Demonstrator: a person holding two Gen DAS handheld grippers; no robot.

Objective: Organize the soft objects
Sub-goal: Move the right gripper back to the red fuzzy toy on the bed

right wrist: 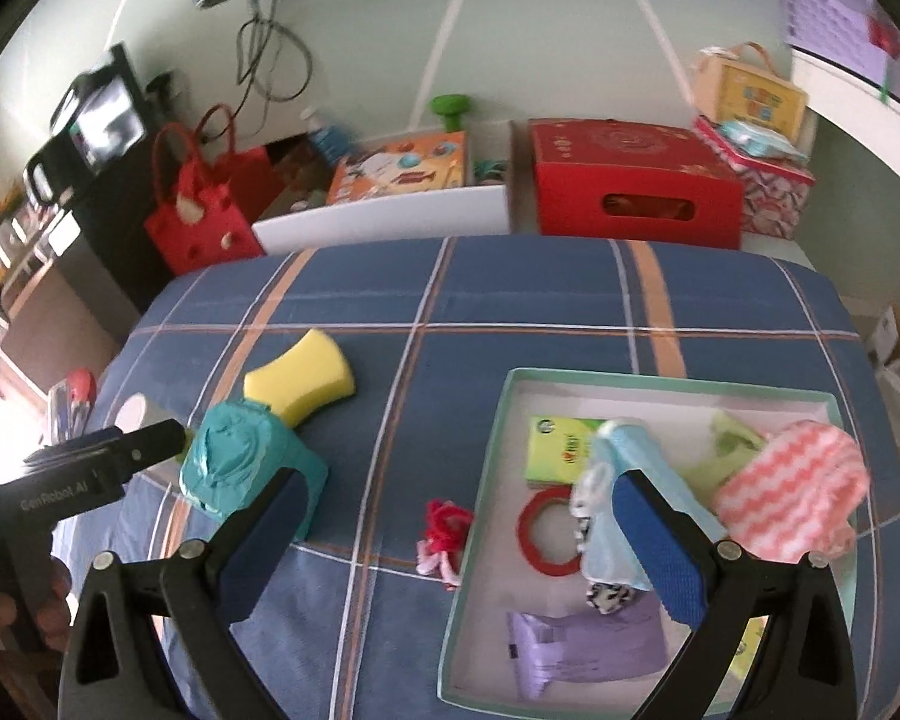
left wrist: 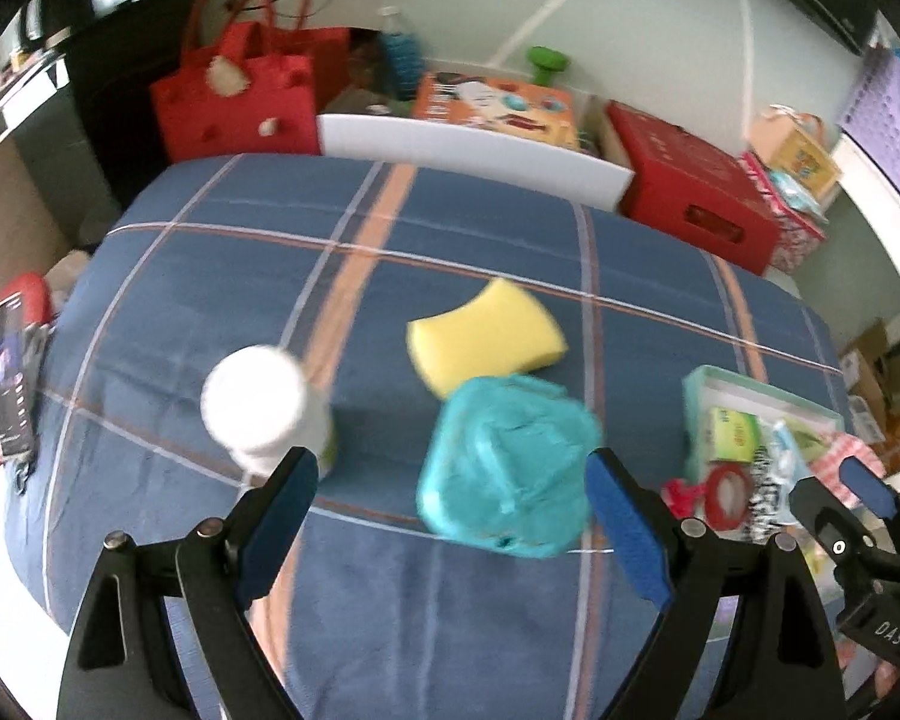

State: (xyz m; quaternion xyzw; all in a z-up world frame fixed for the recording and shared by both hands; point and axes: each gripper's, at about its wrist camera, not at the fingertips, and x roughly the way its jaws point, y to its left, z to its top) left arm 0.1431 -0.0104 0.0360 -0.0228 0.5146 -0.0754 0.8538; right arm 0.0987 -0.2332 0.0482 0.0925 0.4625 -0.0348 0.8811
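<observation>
A teal soft pouch (left wrist: pixel 507 468) lies on the blue plaid cloth (left wrist: pixel 450 252), with a yellow sponge (left wrist: pixel 486 336) just behind it. My left gripper (left wrist: pixel 450 516) is open and hovers just in front of the pouch, which sits between its fingertips. In the right wrist view the pouch (right wrist: pixel 240 468) and sponge (right wrist: pixel 300 384) lie at the left. My right gripper (right wrist: pixel 450 534) is open and empty over the left edge of a shallow box (right wrist: pixel 660 384). The box holds a pink-and-white cloth (right wrist: pixel 792 498), a light blue cloth (right wrist: pixel 624 480) and a purple packet (right wrist: pixel 576 642).
A white bottle (left wrist: pixel 264 408) stands left of the pouch. A small red-and-pink fabric item (right wrist: pixel 441 534) lies on the cloth beside the box. A red ring (right wrist: pixel 546 534) and a green packet (right wrist: pixel 561 450) lie in the box. Red boxes and bags (right wrist: pixel 636 186) stand behind.
</observation>
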